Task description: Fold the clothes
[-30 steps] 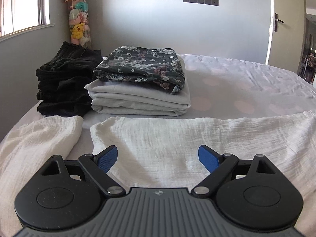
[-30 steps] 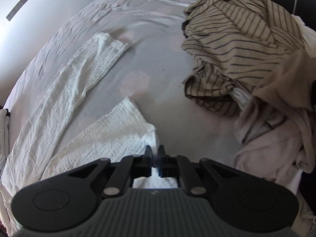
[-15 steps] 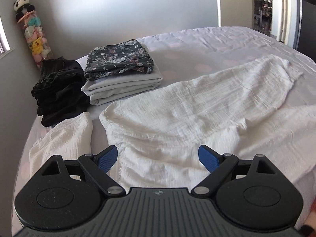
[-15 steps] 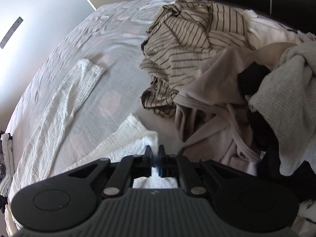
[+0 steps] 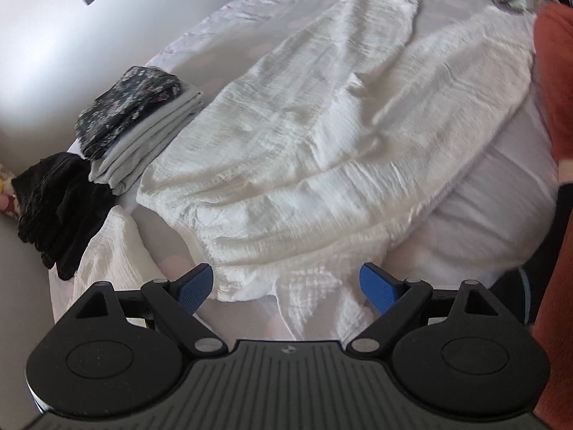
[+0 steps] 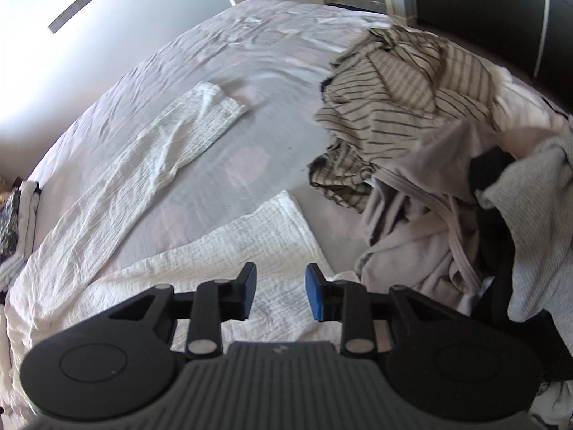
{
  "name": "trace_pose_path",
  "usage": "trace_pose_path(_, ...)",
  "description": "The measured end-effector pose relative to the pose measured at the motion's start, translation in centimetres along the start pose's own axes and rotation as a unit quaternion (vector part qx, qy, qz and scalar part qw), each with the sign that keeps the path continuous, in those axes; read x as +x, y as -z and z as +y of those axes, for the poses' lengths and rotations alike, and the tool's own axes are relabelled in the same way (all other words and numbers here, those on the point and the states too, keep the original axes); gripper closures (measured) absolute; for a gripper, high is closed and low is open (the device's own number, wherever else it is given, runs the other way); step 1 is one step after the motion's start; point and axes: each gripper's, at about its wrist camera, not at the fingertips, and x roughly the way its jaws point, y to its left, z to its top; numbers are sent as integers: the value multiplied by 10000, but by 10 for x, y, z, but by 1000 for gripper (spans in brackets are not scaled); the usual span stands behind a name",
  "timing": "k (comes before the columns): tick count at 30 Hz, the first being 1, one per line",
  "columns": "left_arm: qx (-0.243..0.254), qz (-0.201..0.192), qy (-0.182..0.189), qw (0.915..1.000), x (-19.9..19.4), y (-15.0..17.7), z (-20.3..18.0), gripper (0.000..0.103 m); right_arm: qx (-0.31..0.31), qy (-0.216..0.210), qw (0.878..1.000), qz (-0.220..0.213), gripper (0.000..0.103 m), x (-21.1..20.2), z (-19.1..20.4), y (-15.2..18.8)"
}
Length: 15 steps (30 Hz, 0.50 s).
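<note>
A pale grey wall point(image 6: 107, 28) backs the wide bed point(image 6: 250, 71) (its sheet wrinkled). The white crinkled garment point(image 5: 322, 143) lies spread across it, near folded stacks point(image 5: 143, 122) and a jumbled pile point(image 6: 412, 107). Left hand-held gripper point(image 5: 286, 286) gapes wide above the hem; right hand-held gripper point(image 6: 279, 295) stands parted, gripping nothing.

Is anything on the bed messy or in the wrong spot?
Yes. A heap of unfolded clothes, topped by a striped shirt, lies crumpled at one side. The white garment lies spread out and wrinkled, while the folded stacks look tidy.
</note>
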Motion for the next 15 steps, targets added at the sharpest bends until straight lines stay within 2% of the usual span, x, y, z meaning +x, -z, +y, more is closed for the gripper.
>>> trace_pose_path(3, 530, 131, 47, 9985, 22, 6, -9, 0, -407, 100, 9990, 131, 69, 1, 10, 0)
trace_pose_path(8, 1373, 316, 77, 9900, 57, 8, -21, 0, -1083, 267, 9932, 349, 69, 4, 26, -1)
trace_pose_path(11, 1837, 472, 124, 9818, 74, 8, -28, 0, -1699, 231, 9834, 592, 67, 9, 31, 6)
trace_pose_path(15, 1941, 532, 232, 9793, 88, 3, -28, 0, -2526, 172, 9630, 920, 66, 17, 38, 15)
